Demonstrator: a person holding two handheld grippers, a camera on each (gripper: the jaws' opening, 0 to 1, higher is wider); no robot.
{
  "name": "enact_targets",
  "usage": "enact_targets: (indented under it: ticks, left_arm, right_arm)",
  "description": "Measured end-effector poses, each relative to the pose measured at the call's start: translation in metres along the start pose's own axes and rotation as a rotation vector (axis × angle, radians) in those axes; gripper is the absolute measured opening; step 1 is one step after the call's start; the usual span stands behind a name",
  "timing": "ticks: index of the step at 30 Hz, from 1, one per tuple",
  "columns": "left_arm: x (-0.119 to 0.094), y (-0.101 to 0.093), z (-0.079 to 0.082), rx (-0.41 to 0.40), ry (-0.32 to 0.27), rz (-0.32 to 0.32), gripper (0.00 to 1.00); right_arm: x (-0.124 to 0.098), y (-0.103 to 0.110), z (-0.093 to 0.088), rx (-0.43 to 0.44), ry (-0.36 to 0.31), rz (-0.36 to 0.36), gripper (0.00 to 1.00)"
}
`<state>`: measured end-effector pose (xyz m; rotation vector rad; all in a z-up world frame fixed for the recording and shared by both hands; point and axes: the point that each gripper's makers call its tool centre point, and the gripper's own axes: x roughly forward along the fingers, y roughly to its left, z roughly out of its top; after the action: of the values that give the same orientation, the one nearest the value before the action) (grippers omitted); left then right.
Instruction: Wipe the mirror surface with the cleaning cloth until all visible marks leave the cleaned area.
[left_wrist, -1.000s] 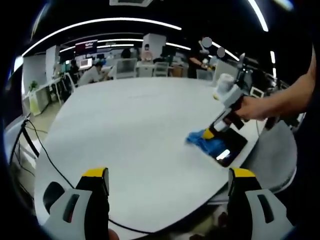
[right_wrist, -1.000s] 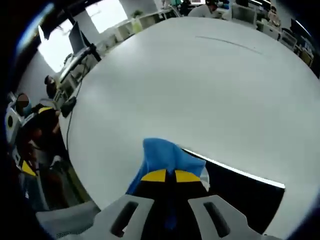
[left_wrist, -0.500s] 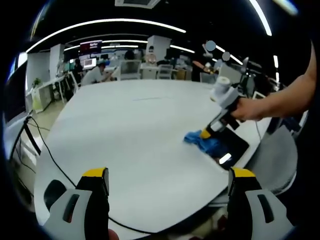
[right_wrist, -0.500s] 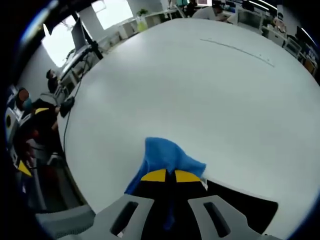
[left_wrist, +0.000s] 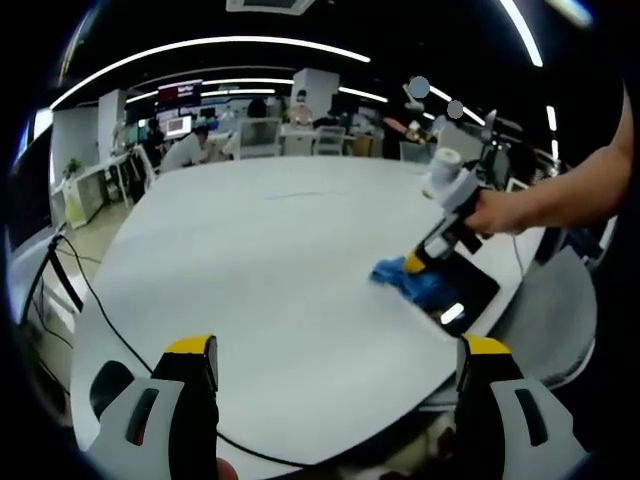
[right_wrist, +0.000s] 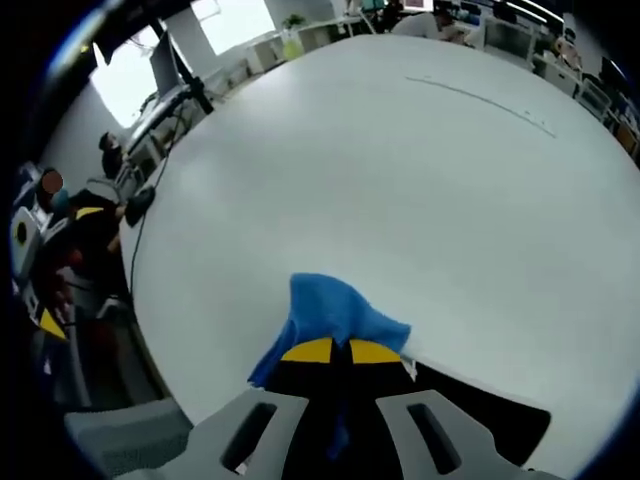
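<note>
Right gripper (right_wrist: 331, 352) jaws pinch the blue cleaning cloth (right_wrist: 335, 318) on the dark mirror (right_wrist: 470, 412) at lower centre-right, left gripper (left_wrist: 335, 362) jaws spread wide over the white table (left_wrist: 260, 270).

An open-plan office — rows of desks (left_wrist: 300, 140) with monitors (left_wrist: 170, 126), office chairs (left_wrist: 322, 138), seated people (left_wrist: 185, 148), long ceiling light strips (left_wrist: 200, 45).
</note>
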<state>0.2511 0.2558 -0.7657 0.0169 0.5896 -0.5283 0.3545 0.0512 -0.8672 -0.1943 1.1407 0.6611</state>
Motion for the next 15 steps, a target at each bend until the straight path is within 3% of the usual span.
enact_targets:
  ticks: [15]
  left_arm:
    - [0.0, -0.005, -0.002, -0.008, -0.005, 0.003, 1.0]
  right_arm:
    - [-0.013, -0.029, -0.015, 0.029, 0.01, -0.038, 0.0]
